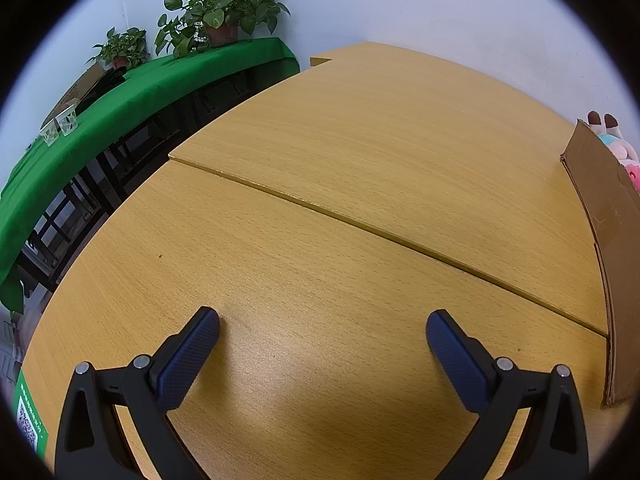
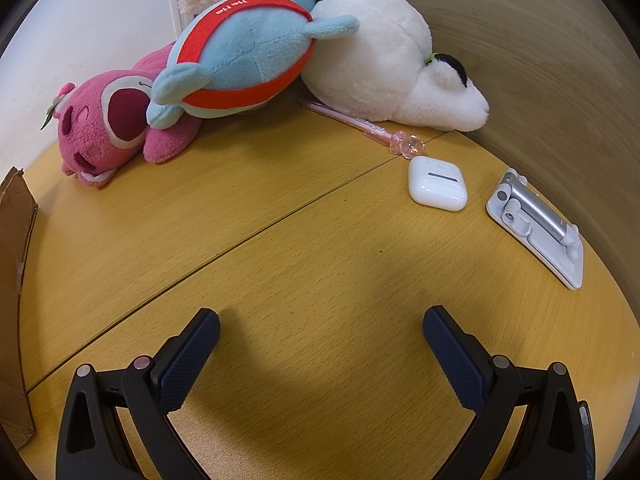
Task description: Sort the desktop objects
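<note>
In the right wrist view my right gripper (image 2: 321,322) is open and empty above the wooden table (image 2: 280,280). Beyond it lie a white earbud case (image 2: 437,184), a folded white and grey phone stand (image 2: 536,226) and a pink pen (image 2: 364,128) with a clear bear top. Behind them lie a pink plush bear (image 2: 104,132), a blue and red plush (image 2: 244,56) and a white plush (image 2: 384,60). In the left wrist view my left gripper (image 1: 322,326) is open and empty over bare table (image 1: 340,200). A cardboard box (image 1: 604,216) stands at its right, with plush toys (image 1: 618,148) showing behind it.
The cardboard box edge (image 2: 12,280) also shows at the left of the right wrist view. A green-covered table (image 1: 120,100) with potted plants (image 1: 220,12) and clear cups (image 1: 66,120) stands far left. A seam (image 1: 360,224) runs across the joined tabletops. White wall is behind.
</note>
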